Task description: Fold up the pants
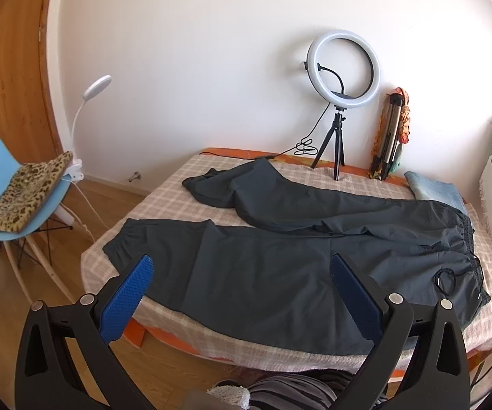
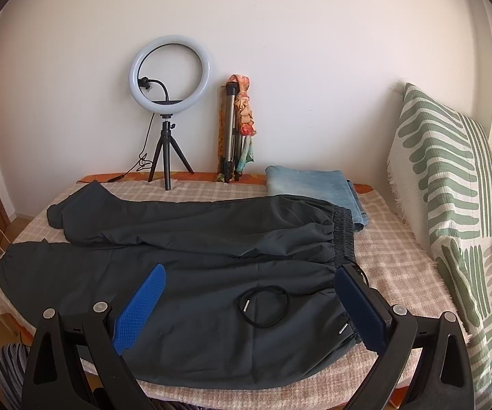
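Note:
Dark grey pants (image 1: 273,266) lie spread flat on the checked bed cover (image 1: 164,201), waistband to the right, both legs reaching left, the far leg bent with its cuff folded. They also show in the right wrist view (image 2: 211,259), with the black drawstring (image 2: 264,305) coiled on the near hip. My left gripper (image 1: 242,263) is open and empty, hovering above the near leg. My right gripper (image 2: 249,273) is open and empty, above the waist end. Neither touches the cloth.
A ring light on a small tripod (image 1: 343,71) and a folded tripod with a scarf (image 1: 391,133) stand at the wall. Folded blue jeans (image 2: 310,184) lie behind the waistband. A green-patterned cushion (image 2: 450,184) leans at right. A blue chair (image 1: 10,184) stands left of the bed.

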A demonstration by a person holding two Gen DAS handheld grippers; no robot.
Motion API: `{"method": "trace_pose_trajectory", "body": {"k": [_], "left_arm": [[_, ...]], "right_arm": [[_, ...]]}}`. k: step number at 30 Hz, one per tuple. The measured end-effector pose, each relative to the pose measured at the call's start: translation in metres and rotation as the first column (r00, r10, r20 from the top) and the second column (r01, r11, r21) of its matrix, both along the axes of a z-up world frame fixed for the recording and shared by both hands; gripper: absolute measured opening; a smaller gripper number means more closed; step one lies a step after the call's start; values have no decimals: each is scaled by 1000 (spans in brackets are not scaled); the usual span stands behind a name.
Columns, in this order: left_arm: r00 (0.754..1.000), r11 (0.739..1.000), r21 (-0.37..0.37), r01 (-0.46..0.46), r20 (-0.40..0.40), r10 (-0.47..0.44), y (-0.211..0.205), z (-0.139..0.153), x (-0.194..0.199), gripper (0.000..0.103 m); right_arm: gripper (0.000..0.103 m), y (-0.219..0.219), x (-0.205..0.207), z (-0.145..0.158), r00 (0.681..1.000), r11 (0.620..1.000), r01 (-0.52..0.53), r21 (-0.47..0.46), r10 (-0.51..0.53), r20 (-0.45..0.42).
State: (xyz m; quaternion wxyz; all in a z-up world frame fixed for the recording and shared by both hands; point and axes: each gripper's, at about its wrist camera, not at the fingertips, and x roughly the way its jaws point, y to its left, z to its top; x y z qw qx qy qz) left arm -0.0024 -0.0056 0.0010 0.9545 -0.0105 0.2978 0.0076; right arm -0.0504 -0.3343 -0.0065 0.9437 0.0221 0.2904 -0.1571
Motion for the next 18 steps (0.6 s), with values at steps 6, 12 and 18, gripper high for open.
{"method": "trace_pose_trajectory", "body": {"k": [6, 12, 18], "left_arm": [[1000, 1000, 11, -8, -9, 8, 7, -3, 10, 103], [1000, 1000, 17, 14, -20, -13, 15, -8, 23, 103], [999, 999, 0, 36, -22, -36, 36, -15, 47, 103]], "right_arm": [[101, 10, 14, -2, 1000, 999, -29, -23, 29, -8], [101, 22, 40, -3, 995, 994, -98, -42, 97, -9], [100, 32, 79, -5, 978, 977, -207, -54, 208, 0]]}}
